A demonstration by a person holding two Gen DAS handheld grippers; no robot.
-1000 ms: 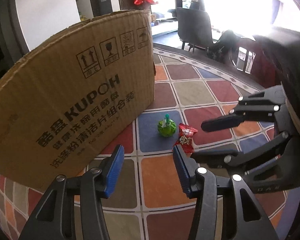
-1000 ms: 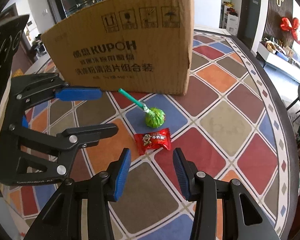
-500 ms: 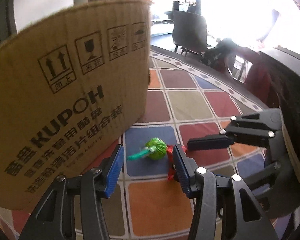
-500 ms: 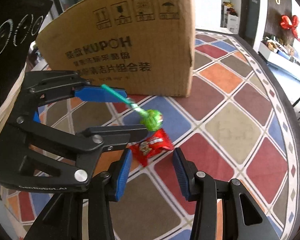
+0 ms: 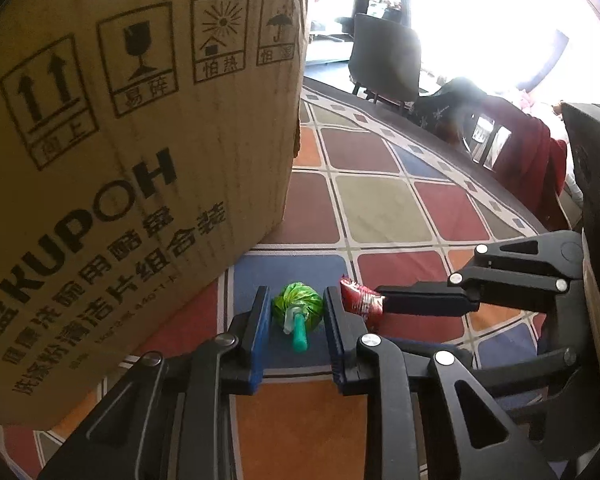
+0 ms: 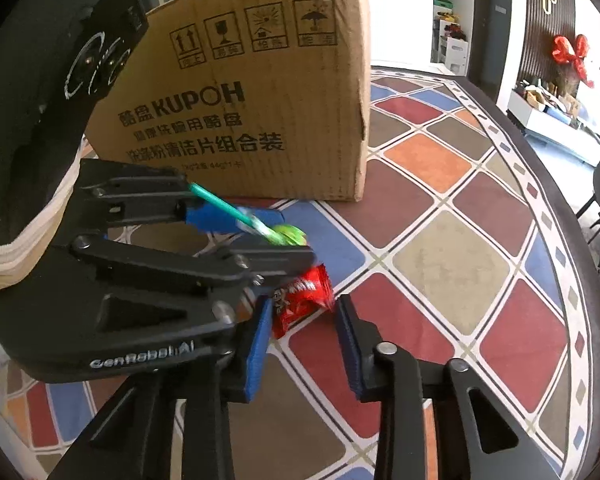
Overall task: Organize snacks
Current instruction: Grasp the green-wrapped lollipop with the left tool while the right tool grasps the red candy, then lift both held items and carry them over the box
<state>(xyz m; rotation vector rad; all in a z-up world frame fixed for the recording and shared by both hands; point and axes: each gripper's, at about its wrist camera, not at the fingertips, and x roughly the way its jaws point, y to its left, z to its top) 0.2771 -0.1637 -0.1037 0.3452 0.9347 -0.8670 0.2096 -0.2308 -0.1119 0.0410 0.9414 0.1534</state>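
At six o'clock in each wrist view, a pair of blue-padded jaws reaches over the tablecloth (image 5: 384,208) with its coloured squares. The left gripper (image 5: 294,312) has just been closing and now pinches the green lollipop (image 5: 298,306) by its wrapped head, the stick pointing back toward the camera. The right gripper (image 6: 302,316) has likewise just been closing around the red snack packet (image 6: 300,294); the packet's left end meets one pad, but whether the pad at three o'clock presses it I cannot tell. Both snacks sit close together, just in front of the cardboard box (image 6: 260,100), which fills nine to twelve o'clock in the left view. Judging by this, sorting has barely begun: both sweets are being gripped, neither is yet in the box, and lifting and placing remain.
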